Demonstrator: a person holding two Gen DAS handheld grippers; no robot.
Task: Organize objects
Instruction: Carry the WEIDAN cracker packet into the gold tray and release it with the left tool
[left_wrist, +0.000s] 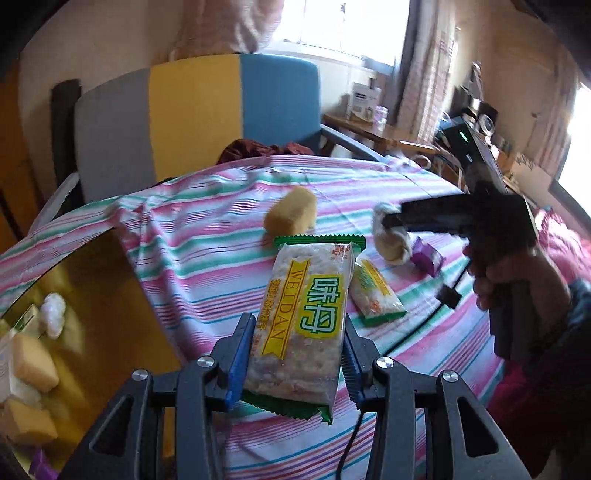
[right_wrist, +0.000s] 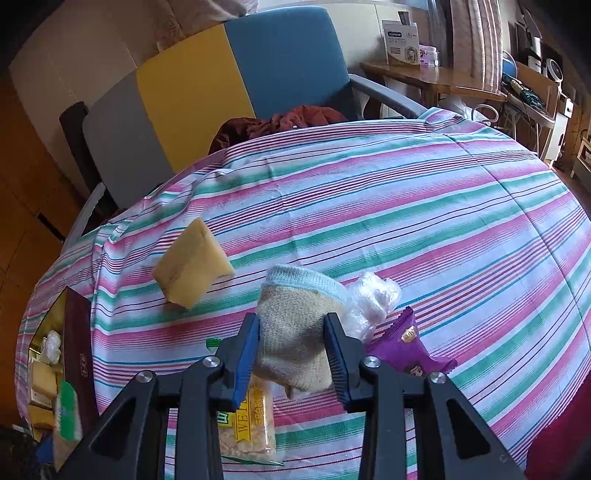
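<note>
Left claw (left_wrist: 295, 354) clamped on the Weidan cracker packet (left_wrist: 303, 325), lifted above the striped counter (right_wrist: 443, 206). Right claw (right_wrist: 291, 350) clamped on a rolled beige sock (right_wrist: 299, 332), beside the yellow sponge (right_wrist: 192, 262). Slick wrapper, grip near one end (likely to swivel or slide out). Sock squashy, may sag loose.

Daylight pours through the window (left_wrist: 347, 26) beyond the table's far edge, blown out to white glare. Both fisheye views bow the striped tablecloth (right_wrist: 406, 206) and darken toward the corners. The sponge (left_wrist: 291, 214) looks softly motion-blurred.
</note>
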